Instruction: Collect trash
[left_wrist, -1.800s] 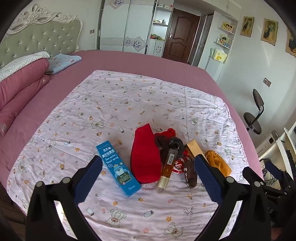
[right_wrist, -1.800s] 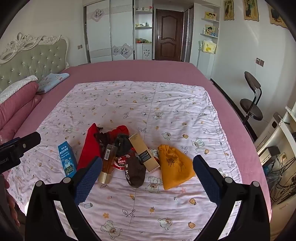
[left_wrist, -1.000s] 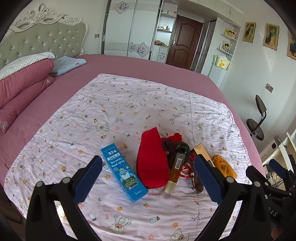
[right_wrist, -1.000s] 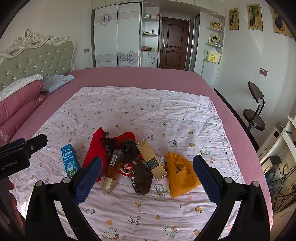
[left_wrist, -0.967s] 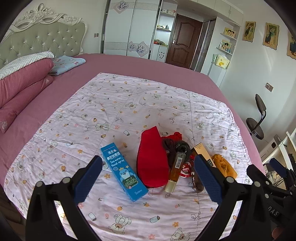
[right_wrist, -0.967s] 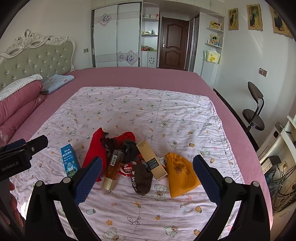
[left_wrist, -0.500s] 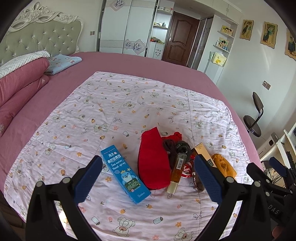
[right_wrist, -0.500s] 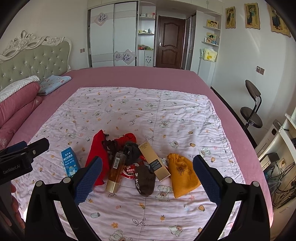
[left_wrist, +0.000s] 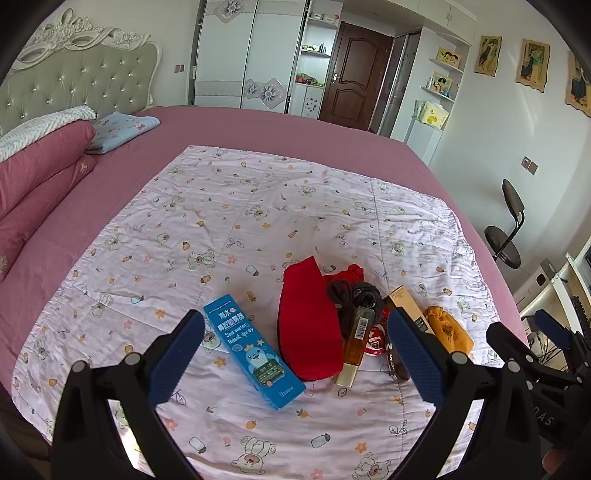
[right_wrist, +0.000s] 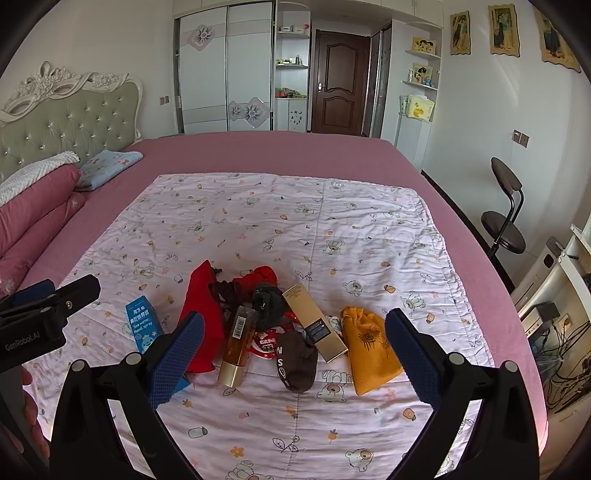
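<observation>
My left gripper (left_wrist: 295, 354) hangs with jaws spread wide and empty over the bear-print pink quilt (left_wrist: 258, 221); my right gripper (right_wrist: 293, 354) likewise. Left to right lie the blue nasal-spray carton (left_wrist: 255, 350), red cloth pouch (left_wrist: 308, 321), amber bottle with gold cap (right_wrist: 238, 343), dark tangled socks (right_wrist: 269, 301), crumpled red wrapper (right_wrist: 267, 341), gold slim box (right_wrist: 316, 326), and mustard drawstring pouch (right_wrist: 367, 349). The wrapper, likely the trash, sits wedged under bottle and sock, so I risk snagging those.
</observation>
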